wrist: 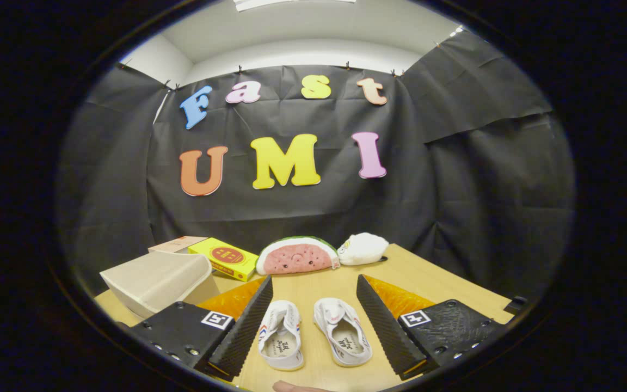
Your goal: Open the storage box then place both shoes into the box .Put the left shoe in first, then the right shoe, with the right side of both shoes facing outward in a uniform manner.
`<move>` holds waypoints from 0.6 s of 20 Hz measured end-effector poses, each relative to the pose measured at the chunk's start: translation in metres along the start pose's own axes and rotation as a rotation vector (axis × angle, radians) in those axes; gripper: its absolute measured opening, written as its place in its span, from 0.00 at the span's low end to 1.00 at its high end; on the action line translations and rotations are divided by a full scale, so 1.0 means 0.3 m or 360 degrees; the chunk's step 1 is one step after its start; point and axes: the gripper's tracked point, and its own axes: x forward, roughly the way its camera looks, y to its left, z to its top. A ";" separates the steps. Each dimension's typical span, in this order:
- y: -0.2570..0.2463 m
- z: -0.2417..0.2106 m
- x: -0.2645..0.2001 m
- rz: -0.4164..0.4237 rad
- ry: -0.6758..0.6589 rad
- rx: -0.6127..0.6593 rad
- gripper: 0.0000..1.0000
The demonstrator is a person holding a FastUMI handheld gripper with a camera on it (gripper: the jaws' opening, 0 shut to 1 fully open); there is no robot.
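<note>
The gripper (pixel 313 321) hangs with its fingers spread wide and nothing between them but air; the two white shoes (pixel 313 335) lie side by side on the wooden table (pixel 433 283) in the gap below, toes pointing away; the beige storage box (pixel 155 280) stands beyond the left finger, apparently closed, though its lid is hard to read from here; so opening is likely the step in hand, and the next move calls for swinging left to the lid.
</note>
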 end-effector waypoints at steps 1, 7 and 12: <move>0.003 -0.031 0.045 0.0017 0.0074 0.0024 0.95; 0.153 -0.134 0.262 0.0243 0.0399 0.0137 0.96; 0.434 -0.178 0.326 0.0721 0.0677 0.0338 0.96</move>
